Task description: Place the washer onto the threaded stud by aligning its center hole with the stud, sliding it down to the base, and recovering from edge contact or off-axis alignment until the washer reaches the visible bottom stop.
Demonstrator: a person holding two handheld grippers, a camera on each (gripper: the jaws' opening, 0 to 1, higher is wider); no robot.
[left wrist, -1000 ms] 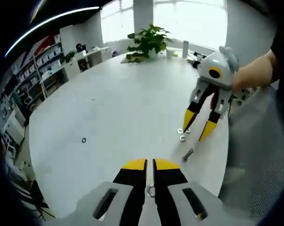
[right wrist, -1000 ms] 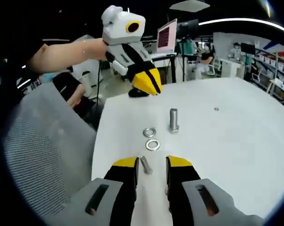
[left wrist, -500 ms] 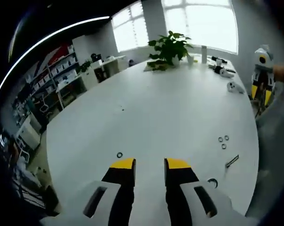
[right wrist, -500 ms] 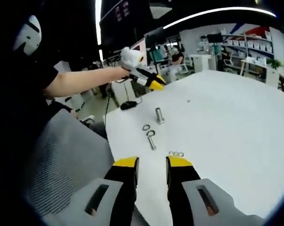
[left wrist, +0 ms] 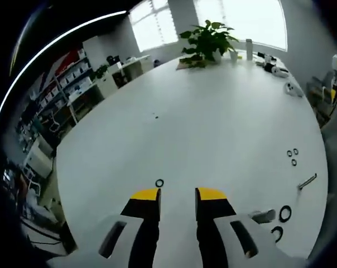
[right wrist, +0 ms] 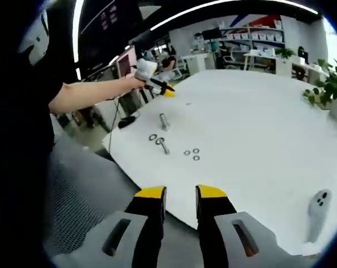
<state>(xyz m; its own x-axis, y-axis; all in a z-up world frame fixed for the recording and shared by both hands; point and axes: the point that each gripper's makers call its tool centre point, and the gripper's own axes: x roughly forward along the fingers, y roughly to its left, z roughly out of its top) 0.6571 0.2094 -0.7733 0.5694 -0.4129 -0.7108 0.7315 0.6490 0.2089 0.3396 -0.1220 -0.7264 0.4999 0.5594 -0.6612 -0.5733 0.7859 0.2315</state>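
Observation:
The grey threaded stud (right wrist: 163, 121) stands upright near the white table's edge, and it also appears low and blurred (left wrist: 263, 215). Two larger washers (left wrist: 284, 213) lie beside it; one washer (right wrist: 152, 137) sits just in front of it. A loose bolt (right wrist: 163, 146) lies flat nearby. My left gripper (left wrist: 178, 195) is open and holds nothing, with a small washer (left wrist: 159, 182) on the table just past its tips. My right gripper (right wrist: 181, 195) is open too, hanging off the table's edge and far from the stud. A hand holds the left gripper (right wrist: 167, 92) beyond the stud.
Three small washers (right wrist: 192, 153) lie in a cluster right of the loose bolt. A white controller (right wrist: 319, 206) rests at the near right of the round table (right wrist: 252, 117). A potted plant (left wrist: 207, 42) stands at the far side. A mesh chair back (right wrist: 73, 201) sits low left.
The left gripper, shut on a washer one second ago, now stands open. Both grippers have drawn back from the stud, and the right one has pulled back beyond the table's edge.

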